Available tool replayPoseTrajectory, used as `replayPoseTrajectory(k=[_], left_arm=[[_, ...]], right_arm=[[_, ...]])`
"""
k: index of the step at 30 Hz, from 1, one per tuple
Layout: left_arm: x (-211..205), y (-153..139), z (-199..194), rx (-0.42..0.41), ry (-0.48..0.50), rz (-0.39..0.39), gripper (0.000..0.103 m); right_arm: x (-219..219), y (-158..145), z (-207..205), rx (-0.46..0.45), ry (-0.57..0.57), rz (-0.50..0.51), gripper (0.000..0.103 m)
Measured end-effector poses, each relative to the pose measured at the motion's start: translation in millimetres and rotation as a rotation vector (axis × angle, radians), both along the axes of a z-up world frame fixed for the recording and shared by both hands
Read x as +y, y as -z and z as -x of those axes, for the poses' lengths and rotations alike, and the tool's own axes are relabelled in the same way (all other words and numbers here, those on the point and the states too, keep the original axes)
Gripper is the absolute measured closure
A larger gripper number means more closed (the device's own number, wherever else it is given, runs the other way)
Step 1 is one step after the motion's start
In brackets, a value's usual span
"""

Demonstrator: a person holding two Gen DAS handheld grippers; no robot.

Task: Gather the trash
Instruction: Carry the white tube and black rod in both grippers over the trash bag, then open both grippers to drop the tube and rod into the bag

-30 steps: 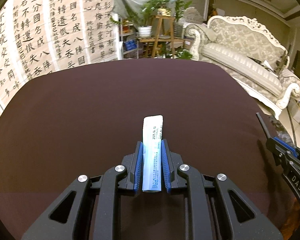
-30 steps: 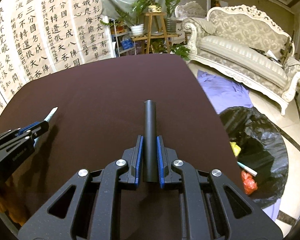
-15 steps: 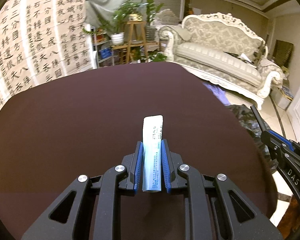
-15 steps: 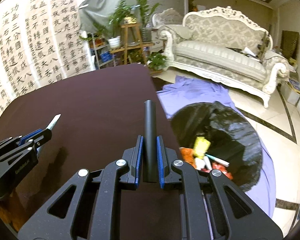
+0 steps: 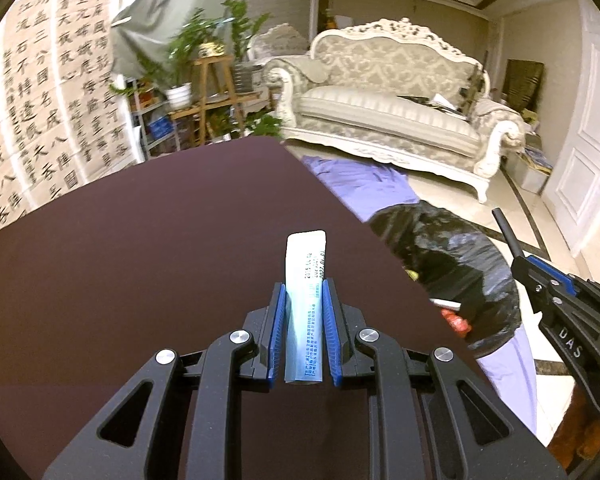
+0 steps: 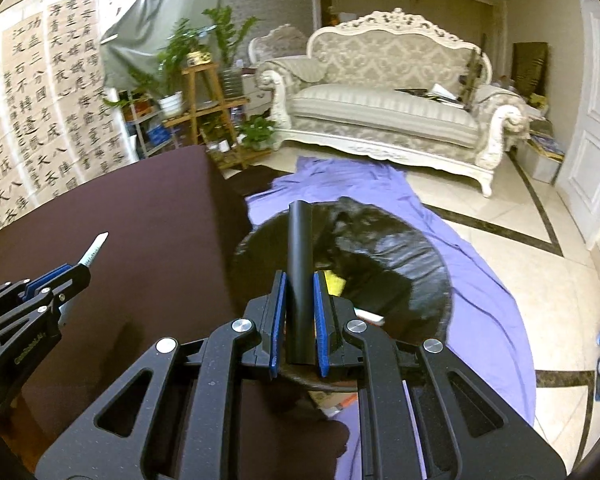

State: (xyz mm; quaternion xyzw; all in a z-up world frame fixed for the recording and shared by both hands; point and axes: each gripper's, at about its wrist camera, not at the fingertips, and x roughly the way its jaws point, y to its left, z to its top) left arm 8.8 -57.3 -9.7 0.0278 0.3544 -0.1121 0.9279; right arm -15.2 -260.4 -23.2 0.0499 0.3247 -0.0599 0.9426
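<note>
My left gripper (image 5: 304, 292) is shut on a white and pale blue tube (image 5: 305, 280) that sticks out past its fingertips, above the dark brown table (image 5: 140, 260). My right gripper (image 6: 299, 280) is shut on a black cylinder (image 6: 299, 248) and hangs past the table's edge, over the open black trash bag (image 6: 400, 256) on the floor. Inside the bag lie yellow, red and white bits of trash. Each gripper shows in the other's view: the right gripper (image 5: 518, 258) at the right side, the left gripper (image 6: 86, 266) at the left with the tube's tip jutting out.
A purple cloth (image 6: 480, 288) lies under the bag on the tiled floor. An ornate pale sofa (image 6: 380, 108) stands behind, a wooden plant stand (image 6: 204, 92) beside it. Calligraphy sheets (image 5: 40, 100) cover the left wall. A white door (image 5: 588, 140) is at the right.
Both grippers have swung to the right across the table with their loads. The trash bag has come into view, and the right gripper now hangs over it, off the table's edge.
</note>
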Motion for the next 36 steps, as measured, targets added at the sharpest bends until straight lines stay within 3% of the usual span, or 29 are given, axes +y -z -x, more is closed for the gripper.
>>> replayPoseTrajectory(k=[22, 36], left_arm=[[-88, 4, -43, -0.036, 0.104, -0.046, 0.083], [-111, 27, -75, 0.032, 0.120, -0.108, 0.082]], right_arm=[[-46, 7, -30, -0.031, 0.083, -0.001, 0.090], [-63, 33, -62, 0.024, 0.113, -0.021, 0.089]])
